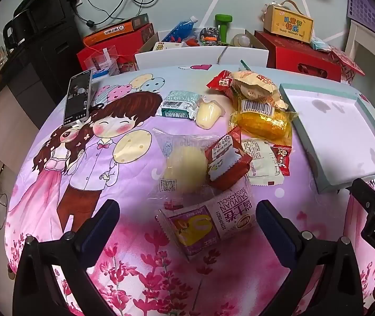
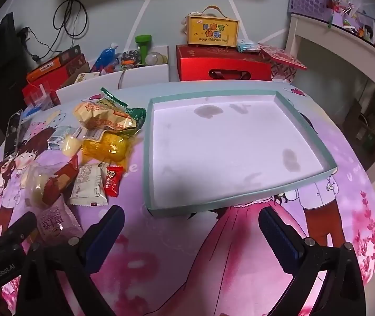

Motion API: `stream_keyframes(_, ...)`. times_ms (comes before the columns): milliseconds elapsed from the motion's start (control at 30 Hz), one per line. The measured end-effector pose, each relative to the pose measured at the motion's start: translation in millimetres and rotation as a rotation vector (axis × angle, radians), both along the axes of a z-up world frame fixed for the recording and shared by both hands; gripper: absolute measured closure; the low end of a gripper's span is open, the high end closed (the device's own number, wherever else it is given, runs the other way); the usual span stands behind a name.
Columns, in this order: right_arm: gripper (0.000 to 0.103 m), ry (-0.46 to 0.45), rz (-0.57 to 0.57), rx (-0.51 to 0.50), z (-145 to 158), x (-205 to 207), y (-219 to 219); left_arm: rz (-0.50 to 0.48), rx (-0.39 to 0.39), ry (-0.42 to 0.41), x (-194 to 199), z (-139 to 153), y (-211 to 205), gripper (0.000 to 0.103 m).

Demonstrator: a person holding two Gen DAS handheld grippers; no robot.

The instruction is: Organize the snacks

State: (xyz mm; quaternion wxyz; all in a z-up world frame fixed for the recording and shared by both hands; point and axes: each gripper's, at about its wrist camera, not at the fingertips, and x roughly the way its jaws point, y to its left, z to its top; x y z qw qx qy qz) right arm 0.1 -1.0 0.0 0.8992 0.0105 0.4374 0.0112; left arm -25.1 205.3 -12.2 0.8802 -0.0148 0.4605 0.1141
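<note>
Both your grippers are wide open: the left gripper [image 1: 187,218] has the roll [image 1: 205,221] between its fingers, the right gripper [image 2: 191,226] faces the tray [image 2: 147,158].

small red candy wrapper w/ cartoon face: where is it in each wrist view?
Left wrist: small red candy wrapper sits right of centre, against the right edge of the white label-back packet, short of the shallow box.
Right wrist: the wrapper sits left of centre, between that white packet and the box's left wall.
Shared landmark: the empty teal-rimmed box.
</note>
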Motion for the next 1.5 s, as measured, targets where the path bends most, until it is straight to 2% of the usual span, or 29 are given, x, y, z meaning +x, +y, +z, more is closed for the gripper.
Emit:
stream_keyframes(133,0.000,0.009,0.008,0.028,-1.7,-0.1,-11.8,0.001,-0.004,-0.002,-0.1,0.2,0.3,0.000)
stream_keyframes(200,0.000,0.016,0.009,-0.030,0.1,1.8,-5.7,0.000,-0.003,-0.003,-0.2,0.1,0.1,0.000)
stream_keyframes(333,0.000,0.013,0.015,-0.082,-1.9,1.8,5.2,0.000,-0.003,-0.003,-0.2,-0.1,0.2,0.000)
stream_keyframes(1500,0.000,0.049,0.027,-0.109,-13.3,3.9,8.8,0.002,-0.006,0.002,0.3,-2.7,2.8,0.000)
